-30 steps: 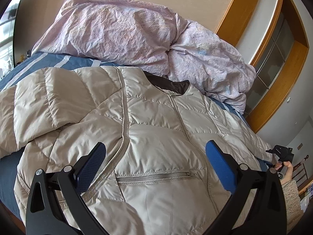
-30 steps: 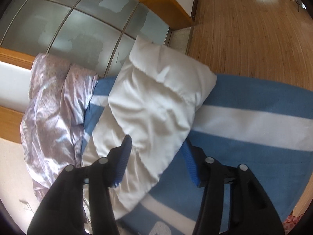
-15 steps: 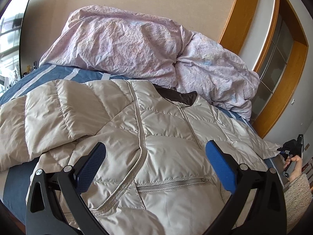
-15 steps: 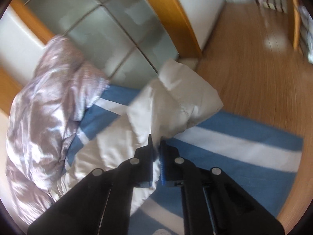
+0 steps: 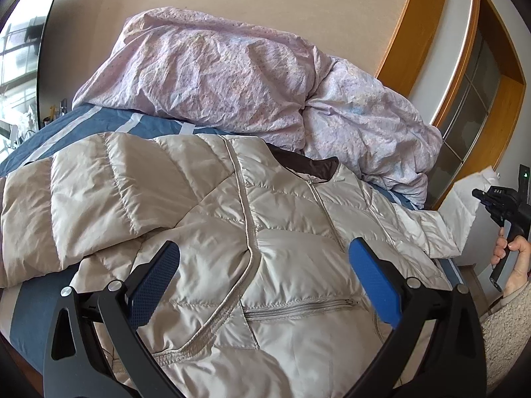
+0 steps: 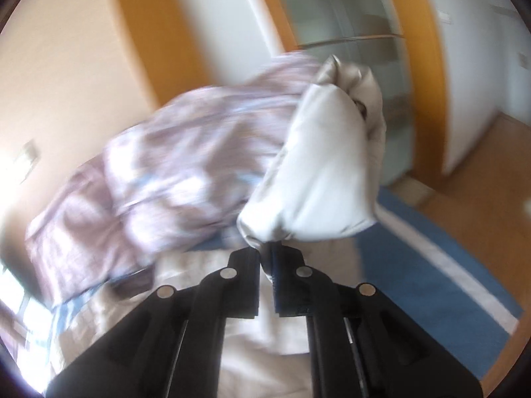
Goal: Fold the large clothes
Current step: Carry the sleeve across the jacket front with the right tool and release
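A beige quilted jacket (image 5: 282, 248) lies front up on the bed, with one sleeve folded across its chest at the left. My left gripper (image 5: 262, 275) hovers open over the jacket's lower front, holding nothing. In the right wrist view my right gripper (image 6: 265, 255) is shut on the jacket's other sleeve (image 6: 322, 172), which stands lifted above the bed. The left wrist view shows that same raised sleeve (image 5: 464, 212) at the far right, beside the right gripper (image 5: 488, 199) in a person's hand (image 5: 512, 255).
A crumpled lilac duvet (image 5: 249, 76) is heaped at the head of the bed (image 5: 109, 122), which has a blue striped cover. A wooden-framed glass door (image 5: 478, 99) and wood floor (image 6: 491, 199) lie past the bed's right side.
My right gripper went from open around the sleeve's end to shut on it, then rose and rolled, lifting the sleeve off the bed. The left gripper's view tilted up slightly.
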A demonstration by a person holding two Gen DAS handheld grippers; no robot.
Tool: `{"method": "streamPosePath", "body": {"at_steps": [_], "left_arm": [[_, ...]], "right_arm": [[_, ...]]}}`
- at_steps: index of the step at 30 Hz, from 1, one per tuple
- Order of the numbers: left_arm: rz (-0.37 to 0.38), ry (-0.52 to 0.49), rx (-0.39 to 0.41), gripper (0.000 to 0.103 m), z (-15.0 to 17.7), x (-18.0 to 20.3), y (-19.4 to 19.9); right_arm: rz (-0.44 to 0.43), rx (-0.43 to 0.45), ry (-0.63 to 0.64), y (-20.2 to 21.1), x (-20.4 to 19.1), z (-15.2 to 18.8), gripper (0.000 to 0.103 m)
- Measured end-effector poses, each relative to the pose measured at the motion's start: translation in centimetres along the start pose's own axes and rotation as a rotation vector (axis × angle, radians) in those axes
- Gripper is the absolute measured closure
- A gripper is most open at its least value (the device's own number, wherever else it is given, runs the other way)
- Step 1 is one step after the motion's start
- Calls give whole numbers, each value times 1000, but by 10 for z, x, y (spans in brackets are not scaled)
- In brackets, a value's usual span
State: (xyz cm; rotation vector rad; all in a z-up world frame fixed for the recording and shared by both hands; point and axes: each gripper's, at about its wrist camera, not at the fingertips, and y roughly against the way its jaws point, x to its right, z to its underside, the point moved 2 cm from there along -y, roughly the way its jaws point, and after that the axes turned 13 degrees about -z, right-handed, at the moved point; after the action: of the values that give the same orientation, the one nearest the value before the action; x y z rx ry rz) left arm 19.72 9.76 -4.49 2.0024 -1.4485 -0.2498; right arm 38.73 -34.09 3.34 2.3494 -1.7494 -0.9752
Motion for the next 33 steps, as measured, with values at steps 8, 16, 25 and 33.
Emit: {"method": "streamPosePath", "body": {"at_steps": [8,16,25,33], "left_arm": [[-10,50,-13,1,-3,-15,2],[-20,83,-18,1,-3,-33,2],[-8,102,-21,1,-2,-44,2],[-3,156,-6,1,-3,-66,8]], "right_arm": [[-275,-201,133,-43,-117,51,96],[-266,-417,194,-88,-168,128,96],[-226,-507,289,-117,-193,168,95],[-96,-638,520,-135,-203,220,89]]}}
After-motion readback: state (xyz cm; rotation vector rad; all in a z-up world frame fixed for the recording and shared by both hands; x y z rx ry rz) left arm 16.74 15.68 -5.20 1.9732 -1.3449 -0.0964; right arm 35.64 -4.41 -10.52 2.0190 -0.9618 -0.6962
